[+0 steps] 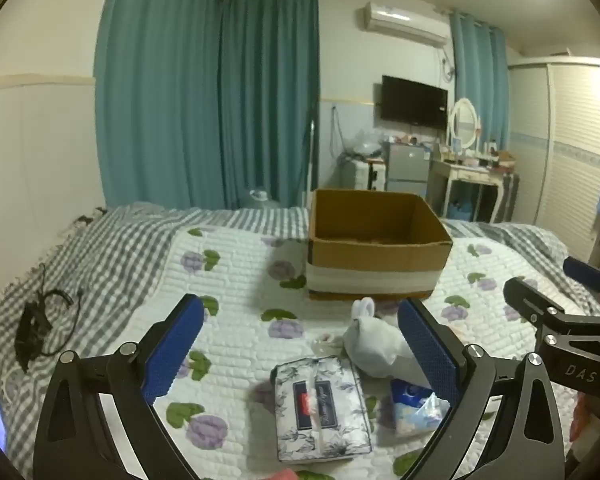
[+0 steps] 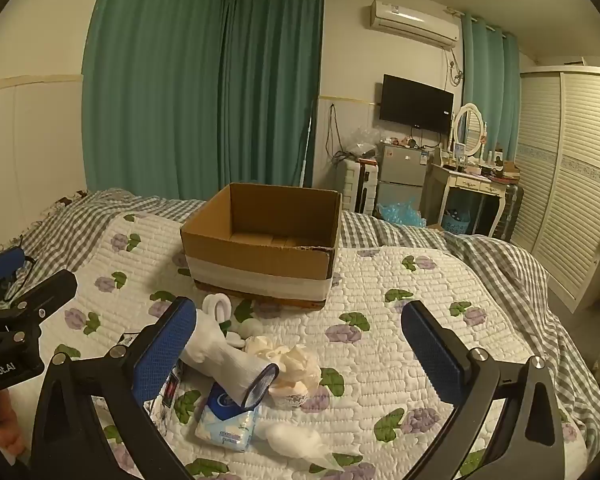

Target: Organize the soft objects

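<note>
An open cardboard box (image 1: 376, 240) (image 2: 260, 248) stands on the quilted floral bed cover. In front of it lie a white plush rabbit (image 1: 374, 340) (image 2: 220, 344), a floral tissue pack (image 1: 322, 408), a blue tissue packet (image 1: 414, 408) (image 2: 228, 420), a cream fabric flower (image 2: 296, 364) and a white stuffed bag (image 2: 296, 440). My left gripper (image 1: 300, 344) is open and empty above the tissue pack. My right gripper (image 2: 300, 344) is open and empty above the soft things; it also shows in the left wrist view (image 1: 548, 292).
A black cable bundle (image 1: 40, 328) lies on the grey checked sheet at left. Beyond the bed stand teal curtains (image 1: 204, 100), a small fridge (image 2: 400, 176), a dressing table (image 2: 472, 184) and a white wardrobe (image 2: 572, 184).
</note>
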A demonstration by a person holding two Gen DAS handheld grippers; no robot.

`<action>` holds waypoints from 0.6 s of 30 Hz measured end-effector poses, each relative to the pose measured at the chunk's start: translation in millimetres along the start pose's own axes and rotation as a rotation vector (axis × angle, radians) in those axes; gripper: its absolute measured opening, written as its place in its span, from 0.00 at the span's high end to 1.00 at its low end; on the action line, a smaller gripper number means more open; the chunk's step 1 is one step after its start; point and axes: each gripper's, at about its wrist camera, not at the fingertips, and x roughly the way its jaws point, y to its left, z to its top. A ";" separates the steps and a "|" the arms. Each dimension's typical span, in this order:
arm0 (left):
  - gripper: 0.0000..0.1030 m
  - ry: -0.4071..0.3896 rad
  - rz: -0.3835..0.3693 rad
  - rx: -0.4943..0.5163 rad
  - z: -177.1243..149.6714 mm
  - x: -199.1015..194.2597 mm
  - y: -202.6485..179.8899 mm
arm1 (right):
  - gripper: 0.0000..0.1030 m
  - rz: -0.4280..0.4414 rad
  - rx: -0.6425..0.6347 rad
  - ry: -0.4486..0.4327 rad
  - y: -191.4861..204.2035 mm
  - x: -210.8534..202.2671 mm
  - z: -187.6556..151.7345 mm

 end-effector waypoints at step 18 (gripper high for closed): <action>0.03 0.006 0.010 0.012 -2.3 1.9 0.3 | 0.00 0.007 0.002 0.010 1.0 4.3 -3.3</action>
